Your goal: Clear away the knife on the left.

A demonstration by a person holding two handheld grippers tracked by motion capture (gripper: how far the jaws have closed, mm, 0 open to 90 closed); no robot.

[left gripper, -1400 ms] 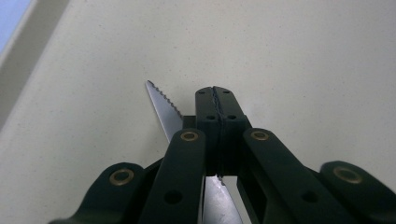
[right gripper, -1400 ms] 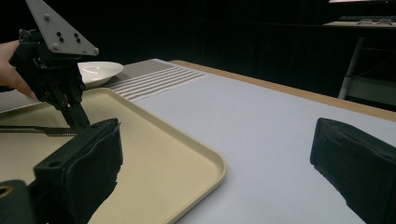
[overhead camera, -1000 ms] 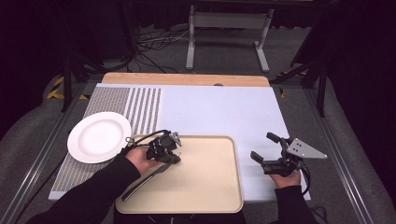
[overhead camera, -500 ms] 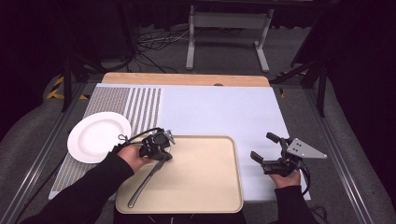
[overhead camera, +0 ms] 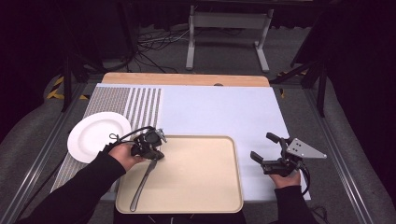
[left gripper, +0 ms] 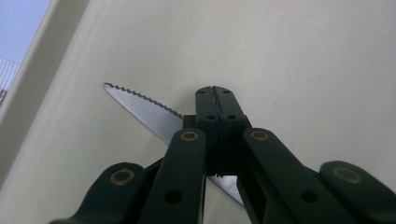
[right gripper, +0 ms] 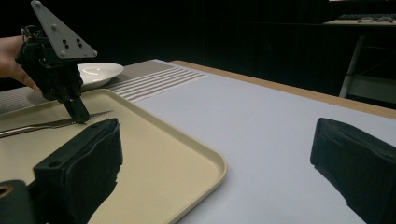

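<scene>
A table knife (overhead camera: pixel 144 183) with a serrated blade (left gripper: pixel 142 103) lies on the beige tray (overhead camera: pixel 196 186), near the tray's left side. My left gripper (overhead camera: pixel 154 156) points down at the tray's far left corner and is shut on the knife blade; its closed jaw tips (left gripper: pixel 214 95) cross the blade. In the right gripper view, the left gripper (right gripper: pixel 77 112) pinches the knife (right gripper: pixel 46 124) low over the tray (right gripper: pixel 205 161). My right gripper (overhead camera: pixel 263 146) hovers over the white mat just right of the tray, open, nothing between its fingers (right gripper: pixel 88 158).
A white plate (overhead camera: pixel 95 135) sits on the striped grey mat (overhead camera: pixel 140 102) left of the tray. The white mat (overhead camera: pixel 219 109) stretches behind the tray to a wooden table edge (overhead camera: pixel 187 79). A metal stand (overhead camera: pixel 224 28) rises beyond the table.
My left gripper has shifted a little to the left over the tray's far left corner. The knife lies in about the same place. The right gripper has not moved.
</scene>
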